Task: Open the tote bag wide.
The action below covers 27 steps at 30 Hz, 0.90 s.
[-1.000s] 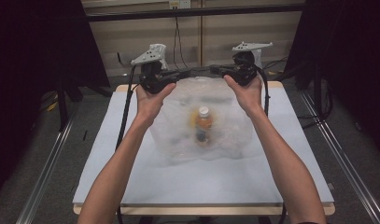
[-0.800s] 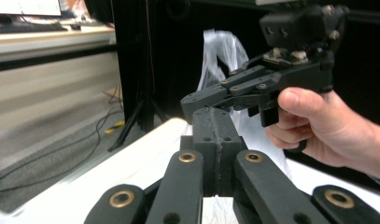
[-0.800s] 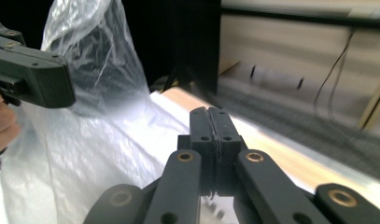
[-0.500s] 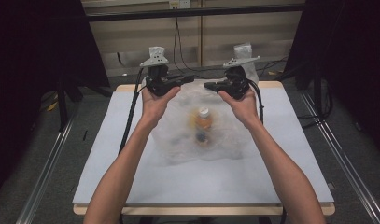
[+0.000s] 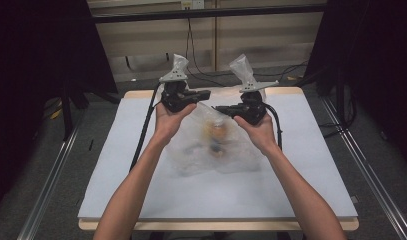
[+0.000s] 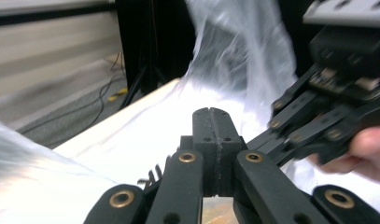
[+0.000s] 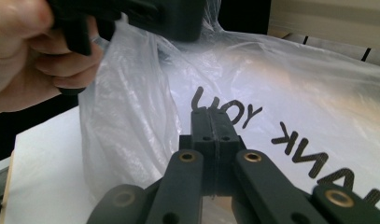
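left gripper [image 5: 207,93] jaws pressed together, pinching clear plastic bag [image 5: 211,145] at handle [image 5: 179,64]; right gripper [image 5: 217,108] jaws likewise together on other handle [image 5: 239,67]. bag slumped on table centre between hands, handles pulled upward at far end, long axis toward far edge. bottle [image 5: 218,134] inside, cap toward far edge. black print on bag, mirrored, partly reads "thank you" [image 7: 290,135]. white tabletop [image 5: 301,175], grey carpet floor [image 5: 56,165], dark frame around.

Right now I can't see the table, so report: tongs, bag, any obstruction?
Left tongs and right tongs shut, each pinching a handle of the plastic bag. Bottle inside, bag resting on table. No obstruction seen.
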Motion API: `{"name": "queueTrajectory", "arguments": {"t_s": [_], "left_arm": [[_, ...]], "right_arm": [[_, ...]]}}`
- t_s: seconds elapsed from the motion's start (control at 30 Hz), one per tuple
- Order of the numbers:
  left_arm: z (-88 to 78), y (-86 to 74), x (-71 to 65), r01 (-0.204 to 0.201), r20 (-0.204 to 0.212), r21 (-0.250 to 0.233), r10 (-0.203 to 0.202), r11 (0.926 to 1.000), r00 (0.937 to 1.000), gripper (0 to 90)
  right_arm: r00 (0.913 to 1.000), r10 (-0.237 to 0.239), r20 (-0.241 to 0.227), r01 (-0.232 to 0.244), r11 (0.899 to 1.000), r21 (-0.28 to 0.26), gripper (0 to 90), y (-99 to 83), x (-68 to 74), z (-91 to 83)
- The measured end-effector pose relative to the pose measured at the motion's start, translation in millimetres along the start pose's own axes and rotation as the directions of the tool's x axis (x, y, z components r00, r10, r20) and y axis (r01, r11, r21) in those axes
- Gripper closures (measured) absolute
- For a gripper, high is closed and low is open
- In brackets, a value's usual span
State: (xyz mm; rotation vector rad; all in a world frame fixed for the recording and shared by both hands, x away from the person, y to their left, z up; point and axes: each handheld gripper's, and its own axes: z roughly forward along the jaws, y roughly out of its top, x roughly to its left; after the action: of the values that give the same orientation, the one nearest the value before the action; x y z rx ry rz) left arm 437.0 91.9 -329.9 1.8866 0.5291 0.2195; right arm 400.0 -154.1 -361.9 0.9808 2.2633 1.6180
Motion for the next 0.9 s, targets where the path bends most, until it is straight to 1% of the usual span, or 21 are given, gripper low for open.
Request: {"name": "queueTrajectory", "arguments": {"t_s": [0.03, 0.07, 0.1, 0.17, 0.2, 0.23, 0.37, 0.43, 0.47, 0.5, 0.53, 0.57, 0.6, 0.63, 0.67, 0.7, 0.77, 0.8, 0.83, 0.9], "left_arm": [[0.9, -3.2, -0.3, 0.006, 0.001, 0.004, -0.006, 1.0, 1.0, 90.0], [2.2, -6.2, -0.7, 0.004, -0.012, 0.015, -0.004, 0.9999, 0.9999, 90.0], [3.2, -9.0, -1.1, 0.004, -0.011, 0.037, -0.004, 0.9993, 0.9999, 90.0], [4.9, -14.3, -2.4, -0.006, -0.005, 0.051, 0.007, 0.9987, 1.0, 90.0], [5.2, -16.9, -3.5, -0.004, 0.005, 0.05, 0.004, 0.9987, 1.0, 90.0], [5.1, -19.2, -4.2, -0.011, 0.005, 0.053, 0.011, 0.9985, 0.9999, 90.0], [5.5, -29.2, -6.0, -0.008, 0.001, 0.089, 0.008, 0.996, 1.0, 90.0], [6.1, -34.1, -6.2, 0.012, -0.009, 0.102, -0.011, 0.9948, 0.9999, 90.0], [6.7, -36.4, -5.9, 0.013, -0.004, 0.107, -0.012, 0.9942, 0.9999, 90.0], [7.3, -37.9, -6.7, 0.008, -0.007, 0.121, -0.007, 0.9926, 0.9999, 90.0], [8.6, -39.3, -7.9, -0.002, 0.001, 0.13, 0.001, 0.9915, 1.0, 90.0], [9.7, -40.2, -9.6, -0.019, 0.002, 0.146, 0.019, 0.9891, 0.9998, 90.0], [10.5, -41.5, -12.0, -0.024, 0.0, 0.156, 0.024, 0.9874, 0.9997, 90.0], [11.4, -42.5, -13.4, -0.035, 0.008, 0.163, 0.034, 0.9859, 0.9994, 90.0], [12.4, -43.8, -15.5, -0.039, 0.012, 0.174, 0.037, 0.9839, 0.9992, 90.0], [13.0, -44.8, -16.4, -0.055, 0.011, 0.195, 0.054, 0.9793, 0.9985, 90.0], [14.7, -48.4, -17.9, -0.068, 0.018, 0.221, 0.066, 0.9728, 0.9977, 90.0], [15.6, -50.9, -19.4, -0.059, 0.007, 0.217, 0.059, 0.9744, 0.9983, 90.0], [14.3, -52.7, -18.3, -0.066, 0.009, 0.227, 0.065, 0.9717, 0.9978, 90.0], [12.8, -58.0, -18.9, -0.051, 0.015, 0.232, 0.049, 0.9714, 0.9987, 90.0]], "right_arm": [[1.0, 0.007, -0.003, -0.007, 1.0, -0.004, 90.0, -1.0, 0.0, -1.3], [0.9999, 0.01, -0.003, -0.01, 1.0, -0.007, 90.0, -1.8, 0.0, -2.6], [1.0, 0.008, 0.0, -0.008, 1.0, -0.009, 90.0, -2.5, 0.0, -3.9], [1.0, 0.006, 0.001, -0.006, 1.0, -0.008, 90.0, -3.4, 0.6, -6.2], [1.0, -0.001, 0.007, 0.001, 1.0, -0.005, 90.0, -3.5, 1.2, -7.6], [1.0, -0.003, 0.008, 0.003, 1.0, -0.003, 90.0, -3.8, 2.1, -8.9], [0.9997, -0.007, 0.025, 0.007, 1.0, -0.005, 90.0, -6.1, 2.5, -13.4], [0.9994, -0.008, 0.033, 0.008, 1.0, -0.002, 90.0, -8.9, 2.5, -15.3], [0.9993, -0.006, 0.037, 0.006, 1.0, 0.001, 90.0, -10.9, 2.1, -15.9], [0.9991, -0.002, 0.042, 0.002, 1.0, 0.01, 90.0, -13.1, 1.3, -16.2], [0.9988, 0.001, 0.049, -0.002, 1.0, 0.015, 90.0, -15.5, 0.3, -16.3], [0.9988, 0.006, 0.048, -0.007, 1.0, 0.021, 90.0, -17.8, -1.3, -16.3], [0.9986, 0.007, 0.052, -0.008, 1.0, 0.027, 90.0, -19.9, -2.7, -16.0], [0.9984, 0.011, 0.055, -0.013, 0.999, 0.031, 90.0, -21.7, -3.5, -15.8], [0.9983, 0.011, 0.058, -0.013, 0.999, 0.033, 90.0, -23.5, -4.2, -15.5], [0.9982, 0.009, 0.06, -0.011, 0.999, 0.04, 90.0, -25.4, -4.5, -15.1], [0.9975, 0.002, 0.07, -0.006, 0.998, 0.059, 90.0, -29.7, -4.0, -13.0], [0.9975, -0.001, 0.071, -0.004, 0.998, 0.069, 90.0, -32.3, -4.3, -12.0], [0.9972, -0.005, 0.074, 0.0, 0.997, 0.079, 90.0, -35.0, -4.4, -11.3], [0.9971, -0.005, 0.077, -0.002, 0.996, 0.085, 90.0, -39.7, -5.0, -12.1]]}}
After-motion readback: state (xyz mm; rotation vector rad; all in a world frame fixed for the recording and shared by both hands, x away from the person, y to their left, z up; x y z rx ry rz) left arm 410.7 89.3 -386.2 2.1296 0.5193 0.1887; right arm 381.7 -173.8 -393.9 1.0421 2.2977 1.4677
